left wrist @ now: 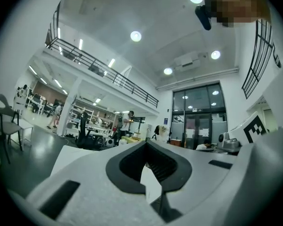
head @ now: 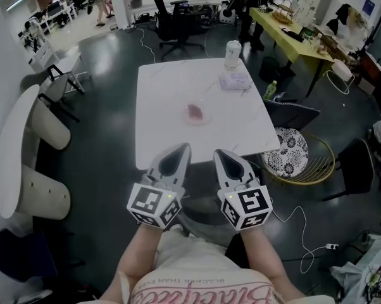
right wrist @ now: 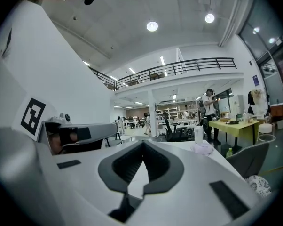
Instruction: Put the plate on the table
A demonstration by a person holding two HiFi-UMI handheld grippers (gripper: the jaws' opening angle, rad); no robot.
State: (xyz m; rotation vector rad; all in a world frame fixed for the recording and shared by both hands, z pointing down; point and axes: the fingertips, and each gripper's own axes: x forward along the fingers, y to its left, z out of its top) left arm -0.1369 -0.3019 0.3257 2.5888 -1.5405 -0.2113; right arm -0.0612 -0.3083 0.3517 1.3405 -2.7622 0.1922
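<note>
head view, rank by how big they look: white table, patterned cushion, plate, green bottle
1. white table
2. patterned cushion
3. plate
4. green bottle
The cushion and bottle sit below the tabletop, farther from the camera.

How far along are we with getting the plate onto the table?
Looks done: a small clear plate sits near the middle of the table. In hand: nothing; the left gripper and right gripper are shut and empty, short of the table's near edge. Left: nothing that I can see.
</note>
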